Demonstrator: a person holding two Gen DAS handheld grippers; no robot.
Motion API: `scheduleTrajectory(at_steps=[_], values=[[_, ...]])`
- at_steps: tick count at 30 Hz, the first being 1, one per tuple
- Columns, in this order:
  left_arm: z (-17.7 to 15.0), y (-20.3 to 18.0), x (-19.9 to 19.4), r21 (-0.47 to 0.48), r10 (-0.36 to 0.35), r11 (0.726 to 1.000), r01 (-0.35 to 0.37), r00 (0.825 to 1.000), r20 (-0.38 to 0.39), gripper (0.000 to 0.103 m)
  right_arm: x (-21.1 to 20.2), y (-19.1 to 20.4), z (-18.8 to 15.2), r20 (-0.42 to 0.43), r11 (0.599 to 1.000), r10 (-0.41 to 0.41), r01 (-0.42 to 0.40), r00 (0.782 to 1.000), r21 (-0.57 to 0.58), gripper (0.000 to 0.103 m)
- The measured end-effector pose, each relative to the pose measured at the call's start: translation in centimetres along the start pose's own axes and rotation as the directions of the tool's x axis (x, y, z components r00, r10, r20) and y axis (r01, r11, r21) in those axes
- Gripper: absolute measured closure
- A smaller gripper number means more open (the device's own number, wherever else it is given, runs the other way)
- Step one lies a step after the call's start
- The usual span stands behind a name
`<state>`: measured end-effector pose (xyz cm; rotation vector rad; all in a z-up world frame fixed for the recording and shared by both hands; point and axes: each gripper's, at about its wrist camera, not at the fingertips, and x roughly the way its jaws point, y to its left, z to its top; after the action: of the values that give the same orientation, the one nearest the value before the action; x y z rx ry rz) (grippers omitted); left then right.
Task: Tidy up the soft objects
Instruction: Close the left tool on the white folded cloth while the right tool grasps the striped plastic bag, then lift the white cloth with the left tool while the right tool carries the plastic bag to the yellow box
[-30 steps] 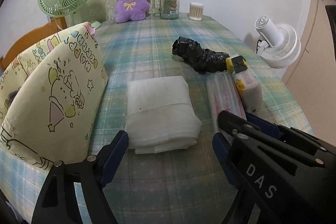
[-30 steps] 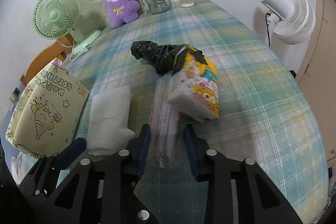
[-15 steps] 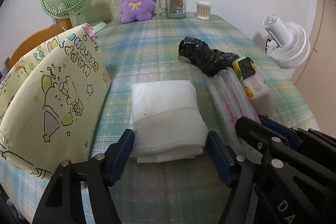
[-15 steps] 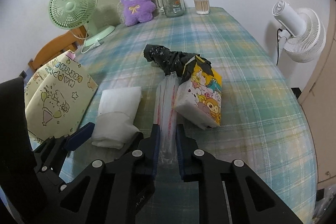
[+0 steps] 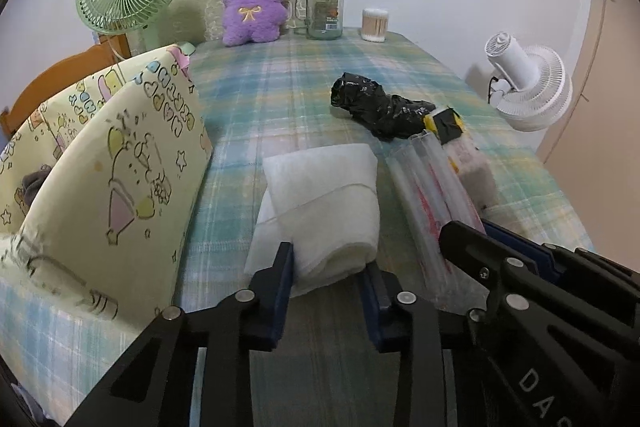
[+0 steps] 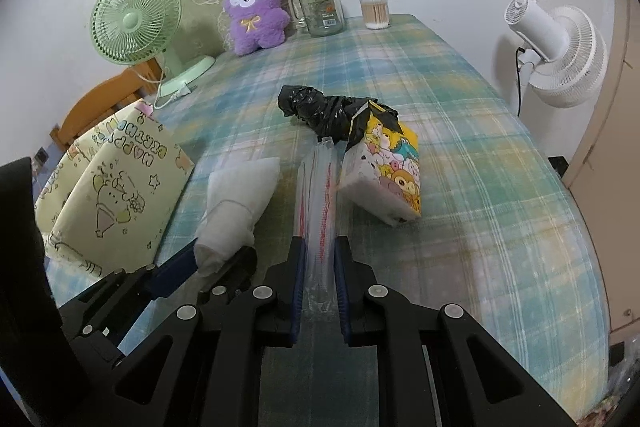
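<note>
Both grippers had just closed on their soft bundles.

Nearest, the left gripper [image 5: 326,273] had pinched the white folded cloth [image 5: 320,203] between its fingers; the right gripper [image 6: 318,259] squeezed the clear plastic packet [image 6: 318,195]. Ahead lay the tissue pack [image 6: 384,179]; leftward, the gift bag [image 5: 100,183], probably their destination.
</note>
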<state>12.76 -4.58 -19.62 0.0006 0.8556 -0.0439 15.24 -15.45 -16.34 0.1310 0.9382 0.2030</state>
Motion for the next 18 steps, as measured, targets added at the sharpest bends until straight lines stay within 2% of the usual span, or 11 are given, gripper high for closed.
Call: scheduleTrajectory(at_steps=[8,18], values=[[-0.7,0.0,-1.9,-0.028,-0.036,0.999,0.036,0.999,0.007,0.079,-2.2,0.5,-0.9,0.019,0.999,-0.035,0.035,0.999,0.012,0.086],[-1.0,-0.4,-4.9,-0.005,-0.054,0.998,0.055,0.997,0.053,0.082,-5.3,1.2,-1.5,0.079,0.999,-0.036,0.036,0.996,0.003,0.086]])
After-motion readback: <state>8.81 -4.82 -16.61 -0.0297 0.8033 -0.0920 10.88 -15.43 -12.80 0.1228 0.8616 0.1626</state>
